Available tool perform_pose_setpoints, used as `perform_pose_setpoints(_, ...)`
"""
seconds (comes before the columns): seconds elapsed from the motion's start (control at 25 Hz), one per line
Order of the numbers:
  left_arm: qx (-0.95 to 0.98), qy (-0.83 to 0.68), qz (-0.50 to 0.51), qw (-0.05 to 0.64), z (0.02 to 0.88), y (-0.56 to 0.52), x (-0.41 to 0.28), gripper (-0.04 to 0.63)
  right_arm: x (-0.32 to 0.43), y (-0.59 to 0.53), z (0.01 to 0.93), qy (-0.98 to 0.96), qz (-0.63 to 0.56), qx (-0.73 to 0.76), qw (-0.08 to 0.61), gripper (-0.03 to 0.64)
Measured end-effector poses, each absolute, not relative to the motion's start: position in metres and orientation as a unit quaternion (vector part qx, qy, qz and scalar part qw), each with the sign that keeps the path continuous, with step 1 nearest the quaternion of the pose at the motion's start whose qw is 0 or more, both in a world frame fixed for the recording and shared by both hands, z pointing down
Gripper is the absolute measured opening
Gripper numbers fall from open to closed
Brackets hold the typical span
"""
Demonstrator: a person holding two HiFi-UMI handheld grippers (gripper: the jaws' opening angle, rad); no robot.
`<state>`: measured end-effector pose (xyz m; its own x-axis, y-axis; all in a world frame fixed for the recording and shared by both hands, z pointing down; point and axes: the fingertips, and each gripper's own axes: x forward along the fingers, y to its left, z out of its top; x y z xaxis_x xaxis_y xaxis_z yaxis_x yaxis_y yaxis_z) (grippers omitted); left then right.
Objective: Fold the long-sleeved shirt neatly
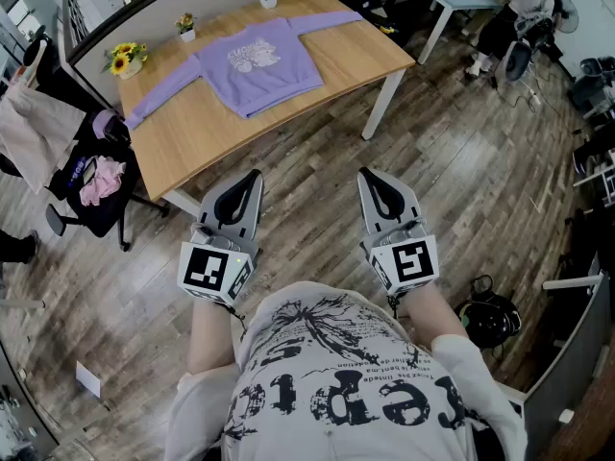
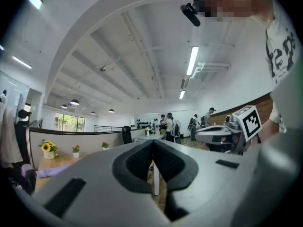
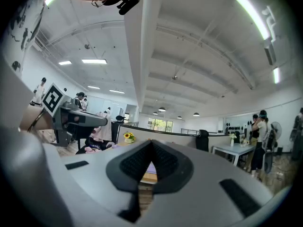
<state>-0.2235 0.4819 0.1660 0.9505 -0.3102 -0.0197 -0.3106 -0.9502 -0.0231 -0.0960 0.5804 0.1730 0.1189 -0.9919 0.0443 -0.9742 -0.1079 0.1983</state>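
Left gripper [image 1: 255, 175] well short of shirt [image 1: 258, 65]

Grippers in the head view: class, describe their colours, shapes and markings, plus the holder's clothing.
Both the left gripper and right gripper are light grey wedges with black padded jaw linings. Each carries a white cube with black square markers. The person wears a white T-shirt with black print.

The print on the long-sleeved shirt [image 1: 258, 65], at eleven o'clock in the head view, is too small to be read. In the right gripper view only a lilac sliver of it is seen, the rest being hidden by the right gripper [image 3: 151, 144]. In the left gripper view only a sleeve strip at eight o'clock is left uncovered by the left gripper [image 2: 153, 142]. A person [image 1: 509, 8] at one o'clock in the head view is cut off by the top edge.
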Motion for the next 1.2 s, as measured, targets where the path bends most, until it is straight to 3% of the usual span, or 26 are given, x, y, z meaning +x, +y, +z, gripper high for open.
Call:
perform_pose_setpoints(0.68, -0.99, 0.141, 0.018, -0.003, 0.174, 0.46, -0.245, 0.005, -0.11, 0.56, 0.178, -0.631, -0.042, 0.772, 0.066, 0.0)
perform_pose_setpoints(0.72, -0.99, 0.139, 0.018, -0.004, 0.175, 0.458, -0.247, 0.005, -0.111, 0.556, 0.178, -0.629, -0.048, 0.774, 0.065, 0.149)
perform_pose_setpoints(0.76, -0.99, 0.138, 0.02, -0.005, 0.176, 0.454, -0.249, 0.005, -0.112, 0.551, 0.178, -0.627, -0.052, 0.774, 0.064, 0.399)
perform_pose_setpoints(0.8, -0.99, 0.137, 0.021, -0.006, 0.177, 0.451, -0.25, 0.005, -0.11, 0.546, 0.178, -0.624, -0.054, 0.777, 0.062, 0.527)
perform_pose_setpoints(0.92, -0.991, 0.132, 0.018, -0.009, 0.181, 0.442, -0.248, 0.005, -0.1, 0.536, 0.181, -0.611, -0.045, 0.788, 0.06, 0.558)
perform_pose_setpoints(1.2, -0.989, 0.15, 0.01, -0.003, 0.196, 0.42, -0.219, 0.005, -0.056, 0.511, 0.198, -0.621, -0.027, 0.782, 0.055, 0.56)
